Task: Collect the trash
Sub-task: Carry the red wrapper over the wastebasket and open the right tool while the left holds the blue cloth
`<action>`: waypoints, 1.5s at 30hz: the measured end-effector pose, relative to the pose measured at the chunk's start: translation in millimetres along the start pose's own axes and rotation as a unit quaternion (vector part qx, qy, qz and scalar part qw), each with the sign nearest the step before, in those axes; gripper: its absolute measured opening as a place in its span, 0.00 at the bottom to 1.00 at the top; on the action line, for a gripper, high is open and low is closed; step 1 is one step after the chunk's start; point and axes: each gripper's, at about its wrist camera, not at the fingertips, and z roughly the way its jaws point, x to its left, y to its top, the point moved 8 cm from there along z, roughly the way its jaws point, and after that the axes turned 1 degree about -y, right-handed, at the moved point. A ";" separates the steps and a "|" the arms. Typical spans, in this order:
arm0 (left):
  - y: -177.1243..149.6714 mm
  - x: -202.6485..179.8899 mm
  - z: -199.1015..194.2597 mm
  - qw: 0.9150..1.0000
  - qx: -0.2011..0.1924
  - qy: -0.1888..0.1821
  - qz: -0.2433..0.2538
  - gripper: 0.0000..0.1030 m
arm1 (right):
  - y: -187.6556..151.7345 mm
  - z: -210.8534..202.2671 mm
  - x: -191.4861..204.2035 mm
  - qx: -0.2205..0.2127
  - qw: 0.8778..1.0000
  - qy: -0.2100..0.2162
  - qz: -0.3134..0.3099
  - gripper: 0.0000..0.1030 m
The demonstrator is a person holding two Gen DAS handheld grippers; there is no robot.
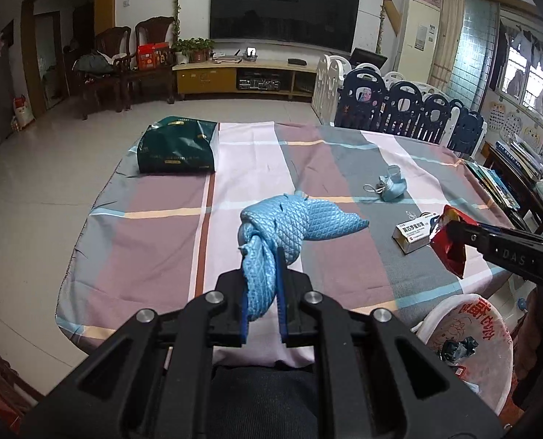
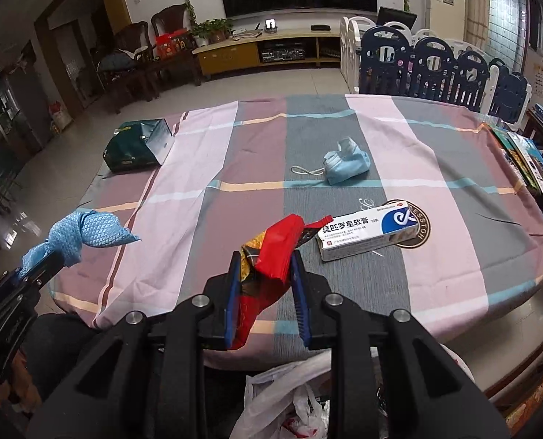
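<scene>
My right gripper (image 2: 264,267) is clamped on a crumpled red snack wrapper (image 2: 271,252), lifted clear of the checked tablecloth (image 2: 436,168), and my left gripper (image 1: 263,274) is pinched tight on a knotted blue cloth (image 1: 293,219), also off the table. What matters next, I judge, is the bin: the pale waste basket (image 1: 491,314) sits below the near table edge, on the right-hand side, almost under the right gripper's body and well nearer it than the left. In the right wrist view its white liner bag (image 2: 289,391) shows just behind the fingers, so the wrapper should drop back and down. Still lying on the table are the ointment box (image 2: 366,234), the blue face mask (image 2: 344,164) and the green bag (image 2: 136,146).
</scene>
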 end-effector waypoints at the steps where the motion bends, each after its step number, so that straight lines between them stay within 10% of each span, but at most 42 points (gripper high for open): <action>1: 0.7 0.1 -6.4 1.000 -0.005 0.001 0.002 0.12 | -2.3 -8.7 0.0 -0.005 1.000 -0.002 0.001 0.26; 45: 7.6 -12.4 -61.6 0.999 -0.046 0.002 0.015 0.12 | -39.4 -70.9 -15.9 -0.036 0.999 -0.013 0.031 0.26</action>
